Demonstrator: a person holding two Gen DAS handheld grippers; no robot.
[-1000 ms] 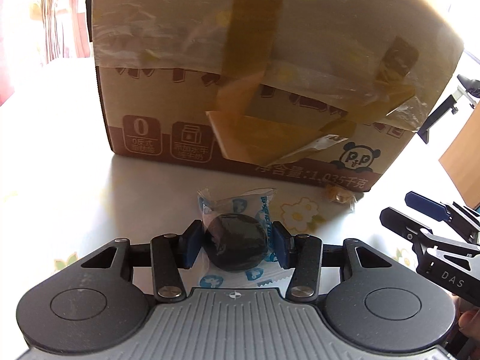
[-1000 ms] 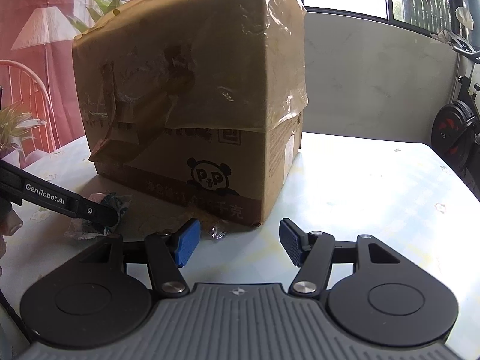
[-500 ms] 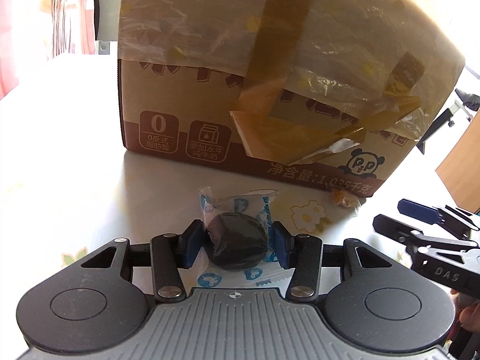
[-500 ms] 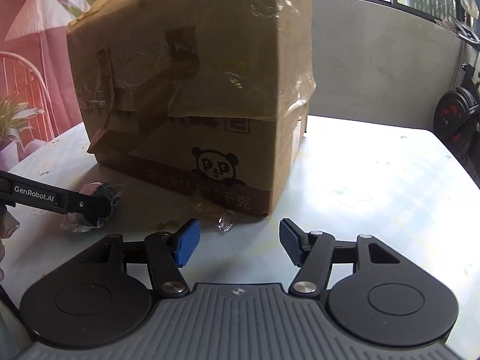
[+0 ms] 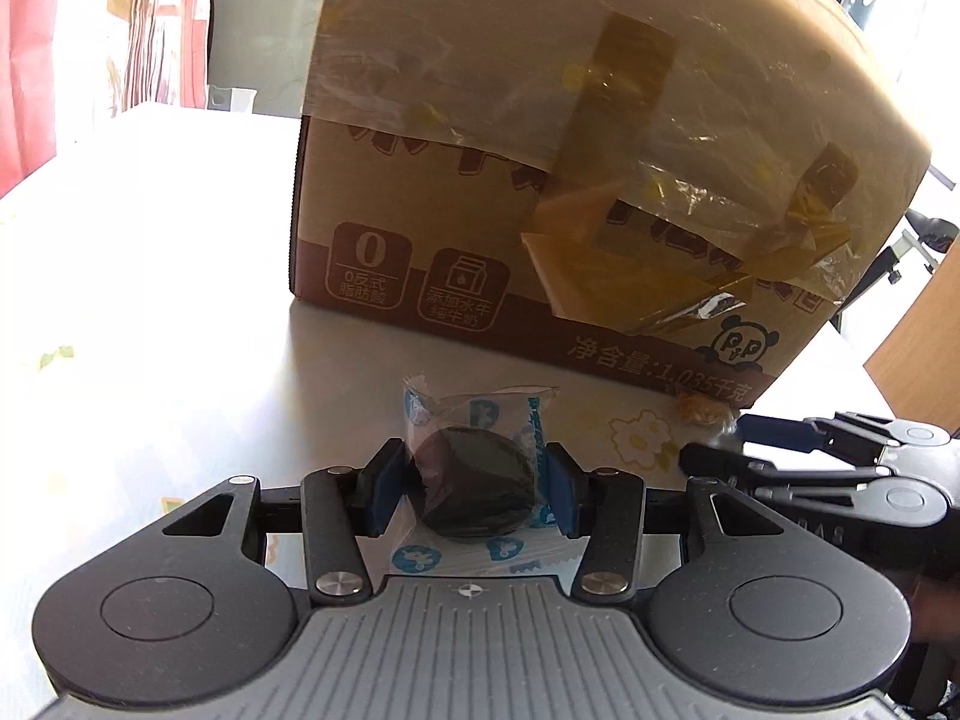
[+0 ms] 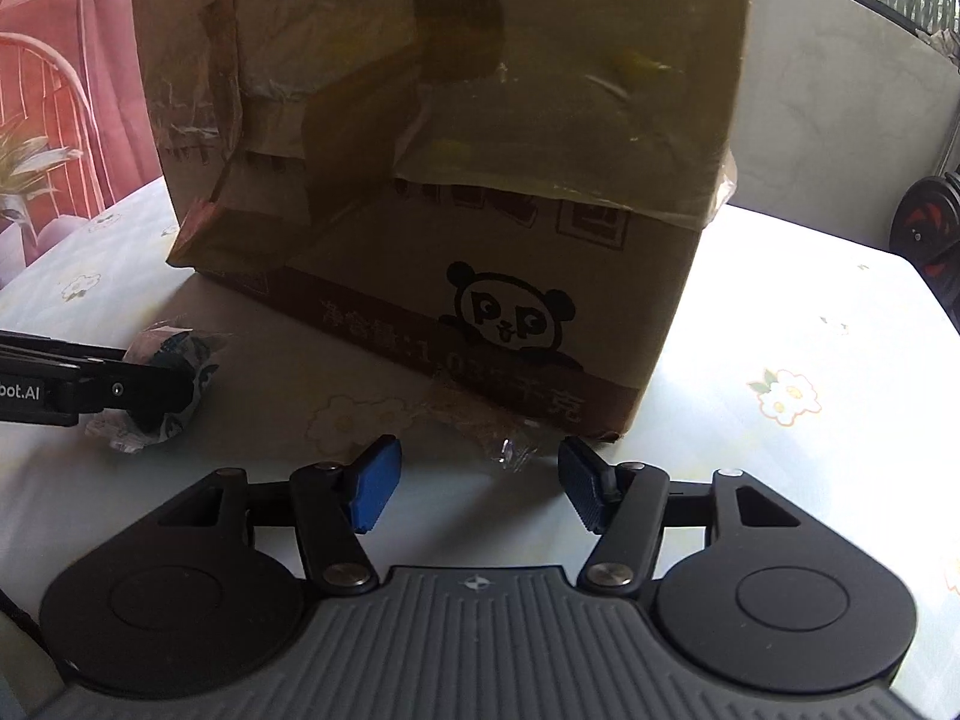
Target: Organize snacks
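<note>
Both left gripper (image 5: pixel 471 489) jaws clamp wrapped cookie (image 5: pixel 477 489) lengthwise ahead; right gripper (image 6: pixel 480 489) gapes empty.

box (image 5: pixel 540 180) on table (image 5: pixel 150 300) | wrapped snack (image 5: pixel 474 480) before box, between left tongs (image 5: pixel 471 495)

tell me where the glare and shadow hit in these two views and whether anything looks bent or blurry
Left wrist view: the table burns out white at left, the box bulges from the fisheye, and the right gripper is smeared. Right wrist view: the box front sits backlit in shadow, the table blows out beyond its right edge, and the candy is barely readable.
</note>
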